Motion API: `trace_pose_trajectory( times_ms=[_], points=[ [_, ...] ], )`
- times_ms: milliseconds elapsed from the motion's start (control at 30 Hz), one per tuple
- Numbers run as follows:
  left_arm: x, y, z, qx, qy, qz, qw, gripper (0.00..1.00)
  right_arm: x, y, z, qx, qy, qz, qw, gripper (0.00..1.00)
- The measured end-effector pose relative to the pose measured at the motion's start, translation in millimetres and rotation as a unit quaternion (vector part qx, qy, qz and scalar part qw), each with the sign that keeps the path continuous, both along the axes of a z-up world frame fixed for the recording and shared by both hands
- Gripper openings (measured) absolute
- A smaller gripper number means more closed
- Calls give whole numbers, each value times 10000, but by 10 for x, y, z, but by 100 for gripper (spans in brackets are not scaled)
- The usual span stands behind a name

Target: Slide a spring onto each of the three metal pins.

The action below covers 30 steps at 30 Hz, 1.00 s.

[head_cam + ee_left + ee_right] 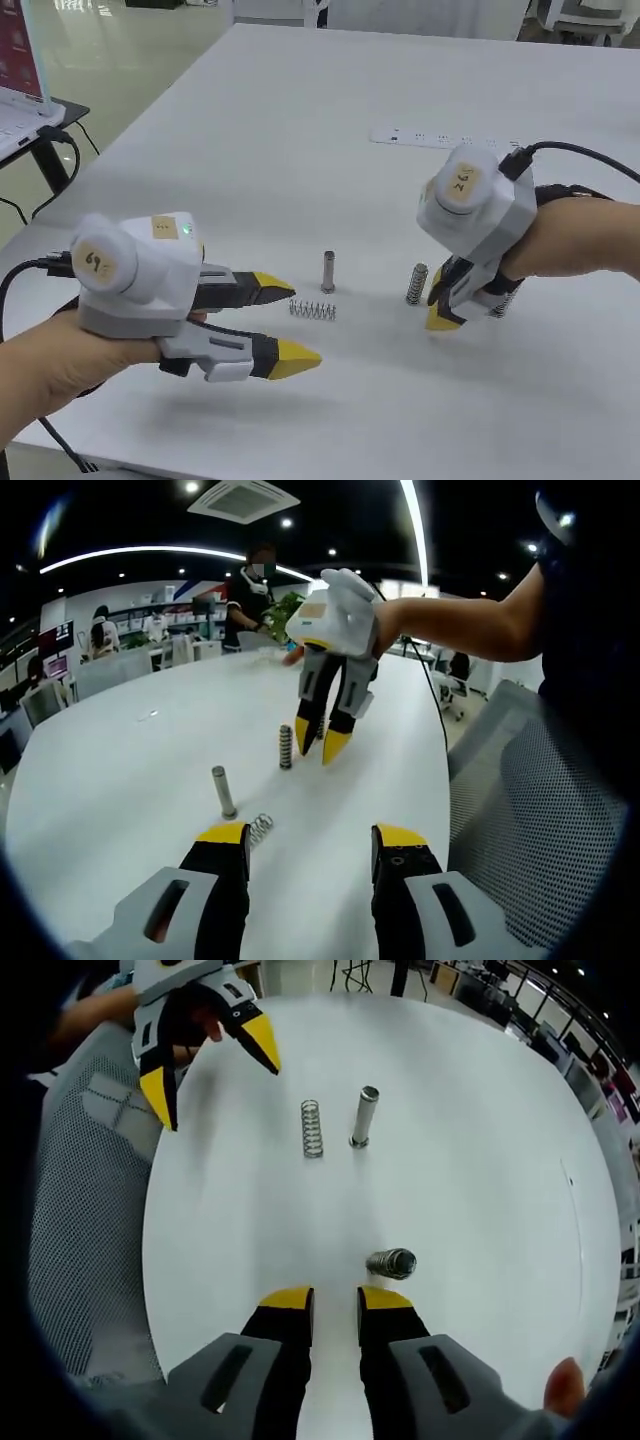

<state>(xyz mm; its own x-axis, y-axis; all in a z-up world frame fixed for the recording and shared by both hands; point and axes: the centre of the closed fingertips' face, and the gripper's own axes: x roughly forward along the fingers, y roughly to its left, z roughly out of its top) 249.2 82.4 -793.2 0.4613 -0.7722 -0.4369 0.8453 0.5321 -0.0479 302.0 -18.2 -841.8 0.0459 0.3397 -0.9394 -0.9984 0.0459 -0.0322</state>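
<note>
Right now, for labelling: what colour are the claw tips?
Yellow, on left claw and right claw; clearest in head view.

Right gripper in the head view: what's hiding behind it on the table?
A few coils of a spring peek out past the right gripper. The gripper covers the rest, so I cannot tell if anything is inside the spring.

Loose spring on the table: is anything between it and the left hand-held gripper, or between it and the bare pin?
Nothing visible does. The loose spring lies just ahead of the open left hand-held gripper, and only bare tabletop separates it from the upright bare pin.
</note>
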Motion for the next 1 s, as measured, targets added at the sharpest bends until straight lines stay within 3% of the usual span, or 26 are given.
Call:
trace_pose_trajectory(
  times_ms=[600,1000],
  points=[
    [-21,-12,-23,39,19,-48,10000,43,-134,275,110,201,-86,299,9993,16],
    [-29,-4,-28,44,16,-49,10000,42,-149,585,126,340,-144,471,9982,15]
  ],
)
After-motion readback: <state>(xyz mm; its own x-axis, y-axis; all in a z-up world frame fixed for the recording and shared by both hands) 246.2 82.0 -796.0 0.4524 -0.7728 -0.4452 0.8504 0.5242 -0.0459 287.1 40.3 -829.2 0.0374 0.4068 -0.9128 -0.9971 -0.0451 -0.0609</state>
